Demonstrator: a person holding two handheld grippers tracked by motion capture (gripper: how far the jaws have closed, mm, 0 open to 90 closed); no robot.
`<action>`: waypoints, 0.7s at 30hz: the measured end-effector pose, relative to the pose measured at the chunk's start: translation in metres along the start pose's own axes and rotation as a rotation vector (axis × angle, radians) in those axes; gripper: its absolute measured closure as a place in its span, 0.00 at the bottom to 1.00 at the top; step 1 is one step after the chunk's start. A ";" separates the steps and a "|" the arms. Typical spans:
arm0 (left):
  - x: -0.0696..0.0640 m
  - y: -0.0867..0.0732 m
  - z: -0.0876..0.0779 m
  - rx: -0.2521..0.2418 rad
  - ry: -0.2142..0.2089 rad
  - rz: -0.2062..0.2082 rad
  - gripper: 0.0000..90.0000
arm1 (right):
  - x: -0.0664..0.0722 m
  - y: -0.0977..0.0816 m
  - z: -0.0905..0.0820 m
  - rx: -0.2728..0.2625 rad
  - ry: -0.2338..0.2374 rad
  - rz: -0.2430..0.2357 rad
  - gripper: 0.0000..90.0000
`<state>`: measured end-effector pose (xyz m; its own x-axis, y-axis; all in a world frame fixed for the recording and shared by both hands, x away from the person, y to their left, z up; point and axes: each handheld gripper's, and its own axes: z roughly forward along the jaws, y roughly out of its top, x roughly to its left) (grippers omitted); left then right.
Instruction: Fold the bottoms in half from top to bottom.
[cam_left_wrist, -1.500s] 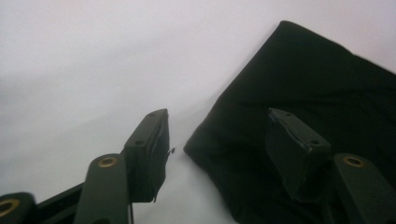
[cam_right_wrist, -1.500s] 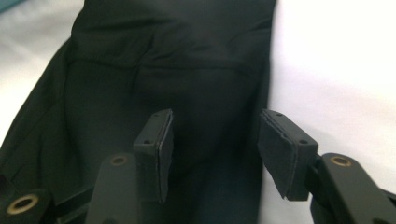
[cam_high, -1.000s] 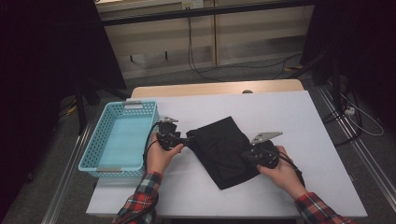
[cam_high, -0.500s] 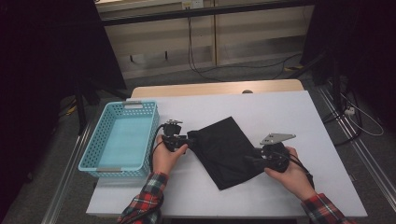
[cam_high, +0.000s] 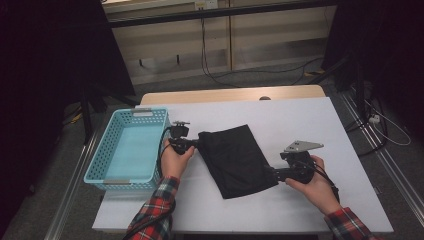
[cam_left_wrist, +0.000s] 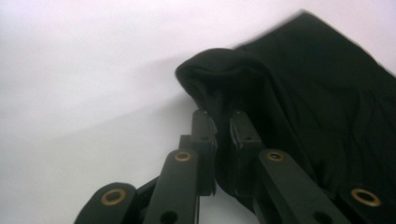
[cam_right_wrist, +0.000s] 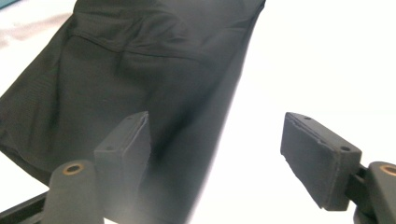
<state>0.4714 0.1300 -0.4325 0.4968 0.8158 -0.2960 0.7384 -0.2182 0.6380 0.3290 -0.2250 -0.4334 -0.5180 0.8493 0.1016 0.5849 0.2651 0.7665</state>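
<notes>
A black cloth (cam_high: 232, 157) lies folded flat on the white table (cam_high: 310, 120). My left gripper (cam_high: 197, 144) is at the cloth's left corner. In the left gripper view its jaws have just been closing, and the left gripper (cam_left_wrist: 219, 116) is shut on a raised fold of the cloth (cam_left_wrist: 327, 93). My right gripper (cam_high: 271, 173) rests at the cloth's near right edge. Its jaws have just been opening and the right gripper (cam_right_wrist: 219, 140) stands open, with the pads (cam_right_wrist: 317, 149) apart. The edge of the cloth (cam_right_wrist: 140, 60) lies on the table below and between them, untouched.
A light blue plastic basket (cam_high: 120, 181) stands at the table's left side, just left of my left hand. The table's far edge has a wooden strip (cam_high: 230, 95). Dark floor and cables lie beyond the table.
The left jaws have closed onto the cloth's left corner after a small shift of that hand. The right jaws have opened and let go of the cloth's near right edge.
</notes>
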 end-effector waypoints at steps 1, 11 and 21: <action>0.001 0.003 0.000 0.003 0.010 0.004 0.92 | 0.001 0.000 0.001 -0.006 -0.002 0.010 0.24; 0.003 0.011 0.009 0.017 0.034 -0.008 0.89 | 0.023 0.006 0.038 0.034 0.041 0.049 0.23; 0.009 0.014 -0.005 -0.005 0.121 -0.008 0.48 | 0.037 0.000 0.047 0.078 -0.044 0.004 0.29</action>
<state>0.4842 0.1375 -0.4222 0.4324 0.8761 -0.2131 0.7392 -0.2092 0.6401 0.3395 -0.1718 -0.4594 -0.4887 0.8692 0.0758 0.6348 0.2946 0.7143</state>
